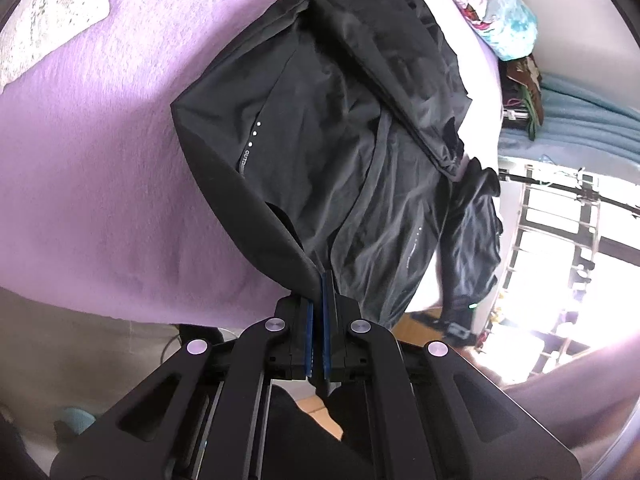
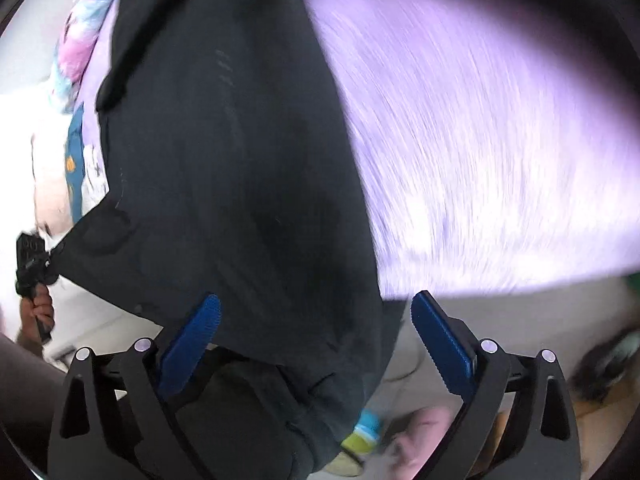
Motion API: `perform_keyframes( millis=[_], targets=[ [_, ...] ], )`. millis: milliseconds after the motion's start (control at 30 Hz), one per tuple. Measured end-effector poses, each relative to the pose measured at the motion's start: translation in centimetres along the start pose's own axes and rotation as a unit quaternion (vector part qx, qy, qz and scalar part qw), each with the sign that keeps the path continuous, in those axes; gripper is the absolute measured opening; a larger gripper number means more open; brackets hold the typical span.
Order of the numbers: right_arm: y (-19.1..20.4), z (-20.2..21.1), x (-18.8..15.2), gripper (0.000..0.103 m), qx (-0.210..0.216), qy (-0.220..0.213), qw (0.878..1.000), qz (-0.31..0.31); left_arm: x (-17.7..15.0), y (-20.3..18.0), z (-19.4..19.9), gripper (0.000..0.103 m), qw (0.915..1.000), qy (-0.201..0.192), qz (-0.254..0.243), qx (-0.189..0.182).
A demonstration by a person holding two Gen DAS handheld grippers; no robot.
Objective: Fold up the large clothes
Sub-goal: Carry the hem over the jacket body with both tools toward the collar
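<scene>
A large black jacket (image 1: 320, 132) lies spread on a bed with a lilac blanket (image 1: 100, 160). My left gripper (image 1: 322, 276) is shut on the jacket's near edge, its blue pads pinching the cloth at the bed's front edge. In the right wrist view the same black jacket (image 2: 224, 160) hangs over the bed's edge, blurred. My right gripper (image 2: 316, 312) is open, its blue pads (image 2: 440, 344) wide apart with the jacket's cloth lying between them, not clamped. The left gripper (image 2: 32, 264) shows small at the far left, holding the jacket's corner.
A pile of colourful clothes (image 1: 492, 8) lies at the bed's far right corner. A white crocheted cloth (image 1: 48, 12) lies at the far left. A window with railings (image 1: 560, 240) is to the right. The floor (image 2: 480, 312) lies below the bed.
</scene>
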State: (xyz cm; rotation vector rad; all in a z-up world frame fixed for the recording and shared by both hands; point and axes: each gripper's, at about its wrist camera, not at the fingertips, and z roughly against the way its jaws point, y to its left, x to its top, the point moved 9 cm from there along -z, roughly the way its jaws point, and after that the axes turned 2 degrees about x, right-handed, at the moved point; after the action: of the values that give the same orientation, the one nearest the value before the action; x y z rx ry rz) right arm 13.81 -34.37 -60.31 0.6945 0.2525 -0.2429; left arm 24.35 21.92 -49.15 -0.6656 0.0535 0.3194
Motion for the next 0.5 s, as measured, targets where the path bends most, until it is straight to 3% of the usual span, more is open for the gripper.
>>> perform_keyframes(
  millis=[67,300,400,500],
  targets=[
    [-1.0,-1.1,-0.9,0.093,0.033,-0.01,0.999,-0.025,0.4,-0.1,0.6,0.002,1.0,0.002,-0.006,0.002],
    [-1.6,-3.5,-2.0,0.091,0.092,-0.015,0.996,-0.017,0.4,-1.0,0.4,0.002,0.9997,0.013,-0.021,0.0],
    [-0.5,-4.0,-1.9,0.082,0.118,-0.013,0.993,0.001,0.2,-0.9,0.4,0.002,0.9997,0.015,-0.02,-0.004],
    [0.6,-4.2,-1.3,0.057,0.133,-0.011,0.991,0.012,0.2,-0.3,0.5,0.002,0.9997,0.018,-0.017,0.0]
  ],
)
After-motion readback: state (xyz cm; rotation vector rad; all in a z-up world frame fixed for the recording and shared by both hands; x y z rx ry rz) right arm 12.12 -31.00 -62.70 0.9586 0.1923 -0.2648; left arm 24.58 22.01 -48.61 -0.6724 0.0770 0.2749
